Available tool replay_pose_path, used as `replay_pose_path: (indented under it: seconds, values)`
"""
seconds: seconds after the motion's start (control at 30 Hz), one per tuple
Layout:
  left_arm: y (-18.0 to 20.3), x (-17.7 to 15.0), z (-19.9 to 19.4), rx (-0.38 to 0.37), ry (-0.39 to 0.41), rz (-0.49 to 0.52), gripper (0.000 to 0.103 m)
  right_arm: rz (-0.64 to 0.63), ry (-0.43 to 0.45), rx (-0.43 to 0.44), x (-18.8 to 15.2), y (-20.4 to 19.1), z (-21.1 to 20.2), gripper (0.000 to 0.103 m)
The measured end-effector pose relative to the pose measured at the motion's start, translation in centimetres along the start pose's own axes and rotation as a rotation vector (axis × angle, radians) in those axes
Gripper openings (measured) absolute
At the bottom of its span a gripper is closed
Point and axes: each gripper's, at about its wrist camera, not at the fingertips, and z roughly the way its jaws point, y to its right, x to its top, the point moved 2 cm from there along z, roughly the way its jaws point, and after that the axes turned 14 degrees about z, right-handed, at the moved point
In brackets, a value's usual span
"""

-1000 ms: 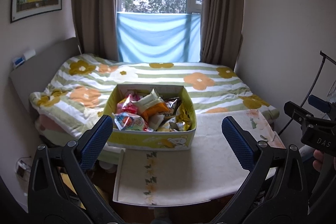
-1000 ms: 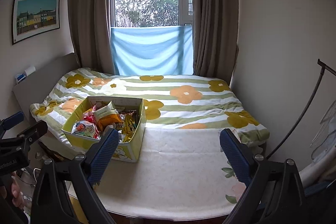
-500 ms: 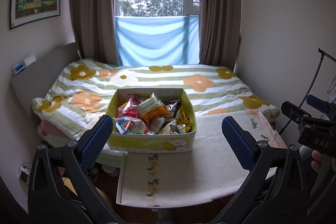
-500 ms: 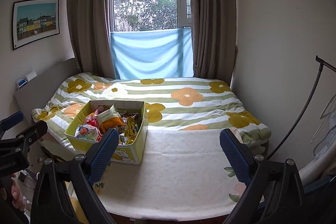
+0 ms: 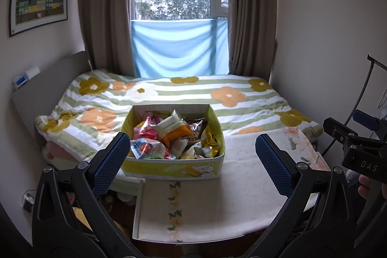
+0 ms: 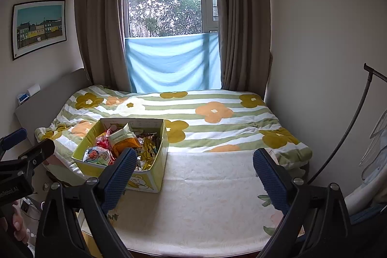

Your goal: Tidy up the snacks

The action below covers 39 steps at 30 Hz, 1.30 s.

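Observation:
A yellow-green cardboard box (image 5: 169, 167) (image 6: 154, 173) stands at the far left corner of a cloth-covered table (image 5: 229, 204) (image 6: 205, 204). It is heaped with several snack packets (image 5: 169, 137) (image 6: 116, 144), among them an orange one, a red-blue one and a gold foil one. My left gripper (image 5: 192, 161) is open, hanging in front of the box and well short of it, holding nothing. My right gripper (image 6: 194, 173) is also open and empty, held over the bare cloth to the right of the box.
A bed with a flowered striped blanket (image 5: 169, 93) (image 6: 193, 113) lies right behind the table. Walls close in on both sides. A thin dark curved rod (image 6: 348, 134) stands at the right. The floor beside the table's left edge holds clutter (image 5: 111, 200).
Both views have tipped slightly upward and drawn back a little, so the box and table sit lower in frame. Both grippers stay open and nothing on the table has moved.

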Motion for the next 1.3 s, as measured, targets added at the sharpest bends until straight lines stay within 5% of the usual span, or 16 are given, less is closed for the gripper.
replay_pose_path:
  seconds: [1.3]
  values:
    - [0.8,-0.3,0.4,0.032,-0.023,0.01,0.103,0.001,-0.025,-0.007,-0.3,0.8,1.3,0.096]
